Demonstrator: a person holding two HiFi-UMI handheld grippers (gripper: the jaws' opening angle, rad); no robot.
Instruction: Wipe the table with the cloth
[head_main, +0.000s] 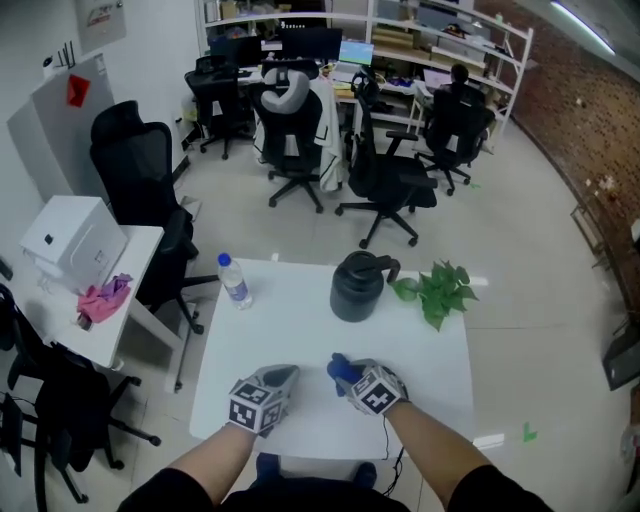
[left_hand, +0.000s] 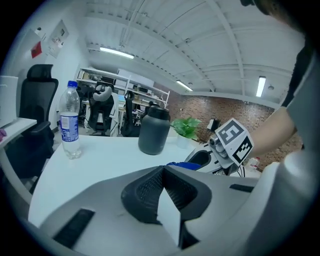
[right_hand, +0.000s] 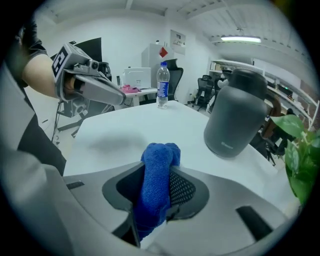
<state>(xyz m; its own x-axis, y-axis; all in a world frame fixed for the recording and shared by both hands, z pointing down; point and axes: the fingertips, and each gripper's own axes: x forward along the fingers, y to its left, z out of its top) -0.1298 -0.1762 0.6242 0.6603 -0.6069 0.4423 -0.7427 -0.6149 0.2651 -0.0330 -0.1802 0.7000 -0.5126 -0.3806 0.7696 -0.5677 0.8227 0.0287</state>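
Counter (head_main: 300, 330): white and square, directly below the person; both claws are over its 6 o'clock edge.
Office chairs (head_main: 295, 130): black, grouped on the floor well beyond the counter toward 12 o'clock.
Side desk (head_main: 140, 250): white, apart from the counter at 9 o'clock; it carries a white box (head_main: 70, 240) and a crumpled pink rag (head_main: 105, 298).
Jug (head_main: 357, 287): dark grey with a handle, upright on the counter at about 12 to 1 o'clock from its middle.
Plant (head_main: 438, 290): green and leafy, just beside the jug at its 3 o'clock, near the counter's far right corner.
Left claw (head_main: 288, 374): at 7 o'clock from the counter's middle and pointing toward the other claw. In the left gripper view its tips (left_hand: 163, 167) are clenched together with nothing between them.
Right claw (head_main: 345, 378): at 5 o'clock from the counter's middle, close to the left claw. It is clenched on the cloth, with a pad pressing on each side.
Bottle (head_main: 234, 280): clear plastic with a blue cap, upright at 10 o'clock from the counter's middle, well apart from the jug.
Cloth (right_hand: 157, 185): blue, bunched into a roll and pinched in the right claw, with its rounded end sticking out past the tips above the counter. Whether it touches the surface cannot be told.
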